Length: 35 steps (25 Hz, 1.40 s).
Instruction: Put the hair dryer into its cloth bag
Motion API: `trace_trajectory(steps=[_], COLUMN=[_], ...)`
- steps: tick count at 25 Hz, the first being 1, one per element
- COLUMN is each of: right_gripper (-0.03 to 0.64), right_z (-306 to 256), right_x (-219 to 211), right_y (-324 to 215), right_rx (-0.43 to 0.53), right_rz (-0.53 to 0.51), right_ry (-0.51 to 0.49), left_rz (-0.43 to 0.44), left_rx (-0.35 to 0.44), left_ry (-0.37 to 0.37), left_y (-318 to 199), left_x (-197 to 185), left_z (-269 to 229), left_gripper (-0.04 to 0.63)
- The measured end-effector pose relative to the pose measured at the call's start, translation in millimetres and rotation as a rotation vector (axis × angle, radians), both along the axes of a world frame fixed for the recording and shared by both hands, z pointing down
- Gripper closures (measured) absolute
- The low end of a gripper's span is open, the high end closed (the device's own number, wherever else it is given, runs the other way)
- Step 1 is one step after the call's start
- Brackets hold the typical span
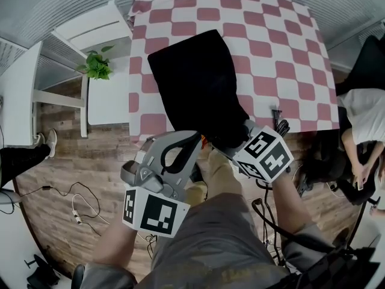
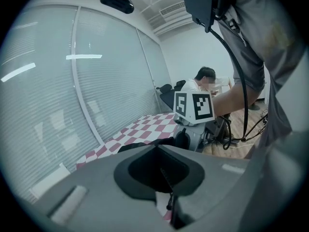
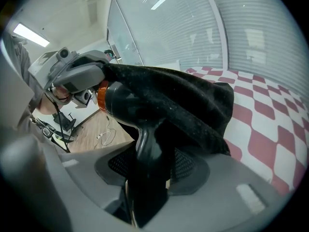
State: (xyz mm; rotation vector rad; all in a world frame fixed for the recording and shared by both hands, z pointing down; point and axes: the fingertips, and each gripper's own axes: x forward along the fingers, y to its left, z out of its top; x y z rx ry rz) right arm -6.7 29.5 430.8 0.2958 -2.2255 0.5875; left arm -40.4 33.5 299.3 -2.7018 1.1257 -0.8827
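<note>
Hair dryer [image 3: 140, 139]: held by its handle at the near edge of the checked table [image 1: 283, 47]; its thick body is partly covered by the black cloth, and its handle and the end with the orange ring [image 3: 102, 96] are left outside.
Left gripper [image 2: 161, 158]: closed tight on the rim of the bag's mouth, which is held up beside the orange ring; this is seen best from the right gripper view.
Cloth bag [image 1: 195, 83]: laid flat on the table, with its long side stretched away from the person and its mouth at the near edge.
Right gripper [image 3: 150, 170]: clamped on the dryer's handle, which stands up between the jaws, with the dryer's body laid crosswise above them.
What matters most: the deep end of the bag is found beyond the dryer, away from both grippers. The dryer's body seems lined up with the bag's long side, so it is judged that it can be slid straight in.
Nearer hand: the dryer is already held by the right one, so the push is likely to be made by it, while the mouth is kept wide by the left.
</note>
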Motion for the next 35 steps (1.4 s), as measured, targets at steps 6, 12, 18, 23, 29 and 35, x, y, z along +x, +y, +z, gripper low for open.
trace_trajectory(steps=[6,12,18,23,29,35], right_gripper=[0.405,0.403,0.394,0.379,0.336,0.311], right_z=[0.4,-2.8,-1.2,6.5,10.7,13.4], right_x=[-1.7,-7.3,-12.7,-18.9,-19.0,-4.5], right_y=[-12.1,-25.7,-42.7,-53.0,-49.9,-40.3], right_rx=[0.000,0.010,0.072,0.115,0.169,0.196], right_rz=[0.054,0.097,0.103,0.093,0.015,0.014], right_ry=[0.032,0.032,0.050,0.083,0.105,0.090], left_rz=[0.041,0.046,0.017,-0.026,-0.076,-0.111], left_rx=[0.005,0.001,-0.012,-0.029,-0.043,-0.074], left_ry=[-0.001,0.027,0.069,0.090,0.084,0.129], left_y=[5.0,0.0,-16.2,-31.2,-35.6,-31.1], left_x=[20.3,28.7,27.4,18.7,9.6,2.6], left_z=[-1.0,-0.9,1.0,8.6,19.5,28.6], left_gripper=[0.580,0.580,0.580,0.580,0.580,0.580])
